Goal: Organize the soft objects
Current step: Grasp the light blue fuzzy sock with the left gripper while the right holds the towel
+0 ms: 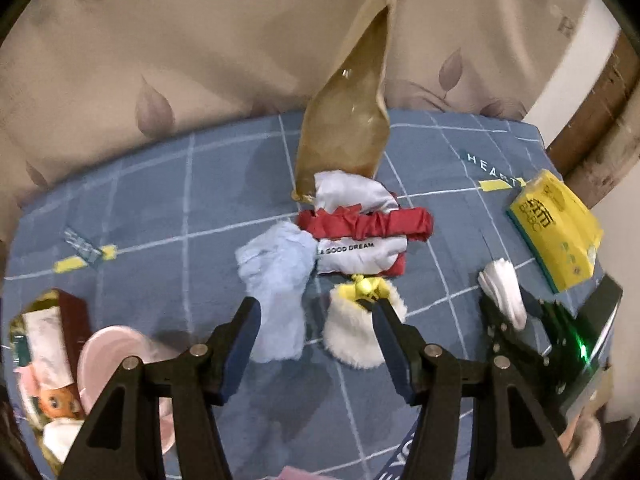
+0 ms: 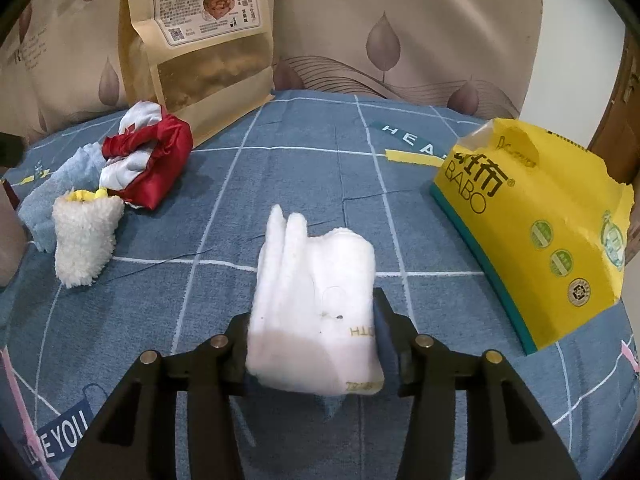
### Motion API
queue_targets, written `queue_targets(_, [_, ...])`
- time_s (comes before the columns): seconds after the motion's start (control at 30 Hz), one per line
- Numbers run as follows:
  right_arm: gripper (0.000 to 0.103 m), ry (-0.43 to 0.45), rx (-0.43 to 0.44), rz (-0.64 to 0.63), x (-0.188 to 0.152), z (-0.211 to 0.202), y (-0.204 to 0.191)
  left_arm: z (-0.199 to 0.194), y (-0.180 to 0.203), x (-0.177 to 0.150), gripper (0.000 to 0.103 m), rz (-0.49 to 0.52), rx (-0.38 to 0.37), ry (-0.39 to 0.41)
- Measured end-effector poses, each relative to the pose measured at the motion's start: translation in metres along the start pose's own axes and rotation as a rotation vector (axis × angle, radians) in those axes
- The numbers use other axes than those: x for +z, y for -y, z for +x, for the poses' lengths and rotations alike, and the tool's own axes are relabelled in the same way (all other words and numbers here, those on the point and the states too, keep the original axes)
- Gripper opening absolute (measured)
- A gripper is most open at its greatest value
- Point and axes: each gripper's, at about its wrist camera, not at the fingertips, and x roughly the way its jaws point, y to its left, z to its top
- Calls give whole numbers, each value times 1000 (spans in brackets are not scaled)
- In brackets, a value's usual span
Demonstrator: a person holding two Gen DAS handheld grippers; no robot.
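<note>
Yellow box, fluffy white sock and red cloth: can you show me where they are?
Yellow box (image 2: 532, 240): right wrist view, on its printed side.
Fluffy white sock (image 1: 352, 336): left wrist view, on its furry middle.
Red cloth (image 1: 372, 226): left wrist view, on its ruffled red band.

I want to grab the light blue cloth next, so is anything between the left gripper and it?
Nothing visible. The open left gripper hangs just above the light blue cloth, whose lower end lies between its fingers; the fluffy white sock lies beside it.
</note>
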Motion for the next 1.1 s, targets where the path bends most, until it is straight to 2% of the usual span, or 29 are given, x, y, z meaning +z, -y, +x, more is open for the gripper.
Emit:
queue_targets(0.17, [47, -3, 18, 11, 1, 1, 2, 33, -11, 13, 59, -25, 41, -78])
queue_targets(0.27, [47, -5, 37, 28, 1, 2, 6, 48, -21, 15, 59, -73, 34, -115])
queue_targets(0.43, [48, -9, 55, 42, 1, 3, 8, 64, -28, 15, 59, -99, 67, -143])
queue_targets(0.5, [49, -9, 57, 43, 1, 3, 8, 68, -36, 16, 59, -133, 56, -152])
queue_targets(0.57, [49, -9, 62, 46, 1, 3, 8, 70, -41, 15, 40, -163, 45, -156])
queue_targets(0.6, [49, -10, 63, 47, 1, 4, 9, 72, -42, 13, 17, -170, 38, -170])
queue_targets(0.83, [50, -10, 69, 51, 1, 4, 9, 53, -45, 8, 15, -189, 44, -135])
queue_targets(1.1, [50, -10, 70, 52, 1, 3, 10, 17, -41, 6, 15, -172, 2, -102])
